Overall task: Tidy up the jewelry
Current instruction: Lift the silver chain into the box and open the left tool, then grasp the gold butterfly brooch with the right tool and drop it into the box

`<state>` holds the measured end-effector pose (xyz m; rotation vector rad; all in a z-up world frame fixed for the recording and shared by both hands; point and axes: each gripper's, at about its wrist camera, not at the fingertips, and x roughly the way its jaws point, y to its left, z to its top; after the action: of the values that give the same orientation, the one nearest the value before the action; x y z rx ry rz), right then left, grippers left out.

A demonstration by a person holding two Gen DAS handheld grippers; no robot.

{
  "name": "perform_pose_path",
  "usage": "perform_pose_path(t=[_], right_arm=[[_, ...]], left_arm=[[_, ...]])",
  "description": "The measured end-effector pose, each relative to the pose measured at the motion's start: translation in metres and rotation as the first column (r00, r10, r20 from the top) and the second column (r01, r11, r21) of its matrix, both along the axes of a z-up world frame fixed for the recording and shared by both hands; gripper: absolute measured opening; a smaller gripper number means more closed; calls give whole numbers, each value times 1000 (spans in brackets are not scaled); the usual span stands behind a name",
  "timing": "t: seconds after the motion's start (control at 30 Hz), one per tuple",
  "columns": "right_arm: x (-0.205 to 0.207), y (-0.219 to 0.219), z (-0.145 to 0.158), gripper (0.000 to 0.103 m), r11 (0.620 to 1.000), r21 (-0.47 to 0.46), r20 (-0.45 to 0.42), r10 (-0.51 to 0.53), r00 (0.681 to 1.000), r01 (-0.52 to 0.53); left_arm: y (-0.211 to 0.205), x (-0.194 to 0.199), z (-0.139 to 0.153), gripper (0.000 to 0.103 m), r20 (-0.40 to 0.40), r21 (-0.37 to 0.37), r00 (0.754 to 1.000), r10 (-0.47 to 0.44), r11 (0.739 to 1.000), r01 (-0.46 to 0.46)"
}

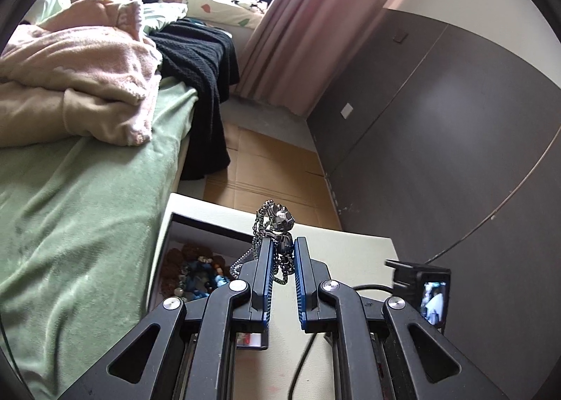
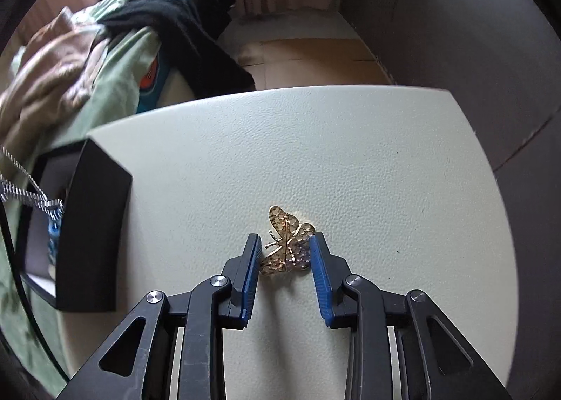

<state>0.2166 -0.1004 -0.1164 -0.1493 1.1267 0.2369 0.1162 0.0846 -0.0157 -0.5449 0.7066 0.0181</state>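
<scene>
My left gripper (image 1: 283,242) is shut on a dark metal pendant necklace (image 1: 278,222); its chain hangs down between the blue pads above the open jewelry box (image 1: 168,252), which holds several beaded pieces (image 1: 196,270). In the right wrist view a gold butterfly brooch (image 2: 287,242) lies on the white table (image 2: 350,161). My right gripper (image 2: 285,242) is open around the brooch, one pad on each side, low at the table surface. The box's black lid (image 2: 93,224) stands at the left, with a silver chain (image 2: 24,186) dangling over it.
A bed with a green sheet (image 1: 80,224), pink blankets (image 1: 77,77) and black clothing (image 1: 200,63) runs along the left. Dark wall panels (image 1: 438,137) stand on the right. A small camera with a lit screen (image 1: 431,298) and cable sits on the table's right edge.
</scene>
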Motion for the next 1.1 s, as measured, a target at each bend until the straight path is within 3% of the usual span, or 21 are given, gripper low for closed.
perform_pose_path(t=[0.13, 0.27, 0.4, 0.5, 0.57, 0.6, 0.87, 1.1], right_arm=[[-7, -7, 9, 14, 999, 46, 4, 18, 1000, -18], [-8, -23, 16, 14, 989, 149, -31, 0, 1000, 5], [-12, -34, 19, 14, 974, 224, -53, -20, 998, 31], [-16, -34, 24, 14, 966, 256, -47, -21, 999, 32], [-19, -34, 28, 14, 961, 274, -43, -16, 999, 27], [-23, -35, 31, 14, 957, 289, -40, -12, 999, 23], [-41, -27, 59, 14, 928, 370, 39, 34, 999, -46], [-56, -8, 81, 14, 880, 457, 113, 82, 990, -125]], left_arm=[[6, -4, -3, 11, -17, 2, 1000, 24, 1000, -24], [10, -7, -7, 12, -32, 24, 997, 63, 998, -62], [19, -9, -13, 13, -37, -29, 995, 93, 995, -95], [21, -8, -15, 31, -78, -44, 992, 99, 994, -103], [23, -12, -16, 53, -77, -47, 991, 109, 992, -113], [24, -15, -15, 55, -74, -45, 990, 122, 991, -126], [34, -30, -15, 56, -97, -25, 984, 149, 988, -152], [44, -41, -16, 56, -107, -16, 980, 166, 986, -169]])
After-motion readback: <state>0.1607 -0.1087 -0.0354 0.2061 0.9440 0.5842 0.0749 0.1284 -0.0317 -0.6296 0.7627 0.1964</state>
